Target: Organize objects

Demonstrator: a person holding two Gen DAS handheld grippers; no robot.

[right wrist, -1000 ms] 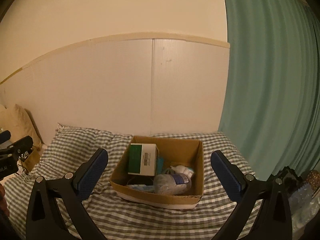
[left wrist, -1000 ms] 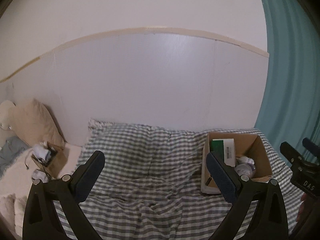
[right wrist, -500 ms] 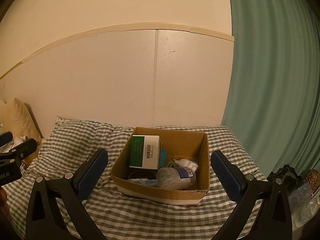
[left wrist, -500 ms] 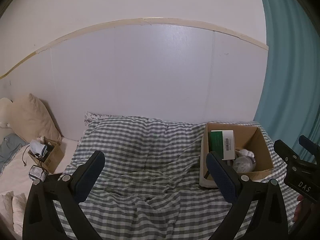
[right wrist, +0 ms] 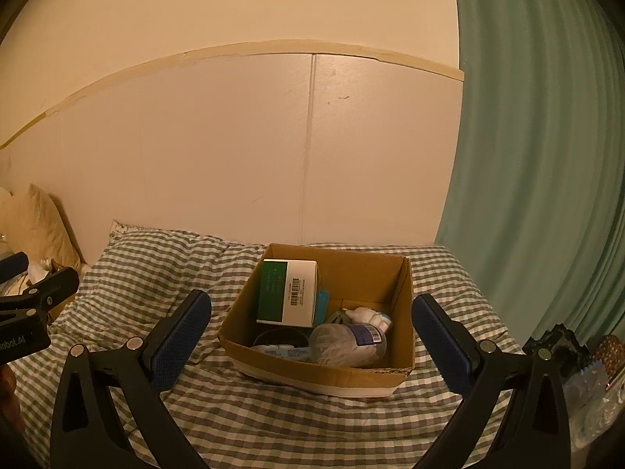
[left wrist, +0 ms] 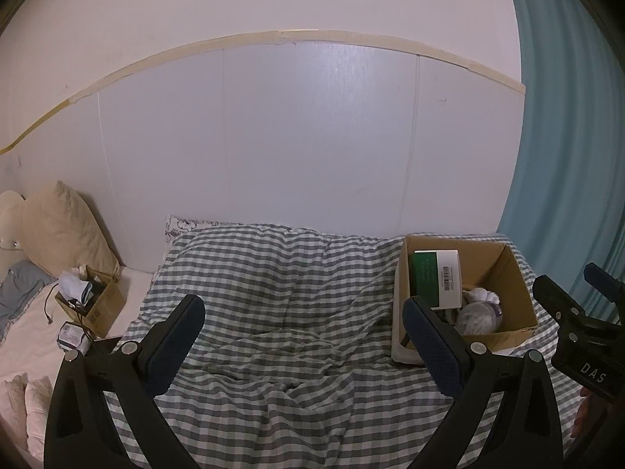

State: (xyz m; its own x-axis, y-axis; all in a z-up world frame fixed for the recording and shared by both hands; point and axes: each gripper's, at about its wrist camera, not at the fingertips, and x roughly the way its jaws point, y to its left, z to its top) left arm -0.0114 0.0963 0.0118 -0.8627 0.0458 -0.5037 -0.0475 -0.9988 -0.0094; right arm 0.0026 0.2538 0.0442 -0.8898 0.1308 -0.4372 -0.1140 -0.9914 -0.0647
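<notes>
An open cardboard box sits on a checked bedspread; it also shows in the left wrist view. In it stand a green and white carton, a wrapped white bundle with a label, a dark round item and a small white thing. My right gripper is open and empty, facing the box from the near side. My left gripper is open and empty over the bedspread, left of the box.
A smaller cardboard box with socks and cables sits at the left by a beige pillow. A white wall panel backs the bed. A teal curtain hangs at the right, with clutter below it.
Both views have shifted upward and slightly nearer, so the bed and box sit a little lower in frame. Both grippers stay open and empty.
</notes>
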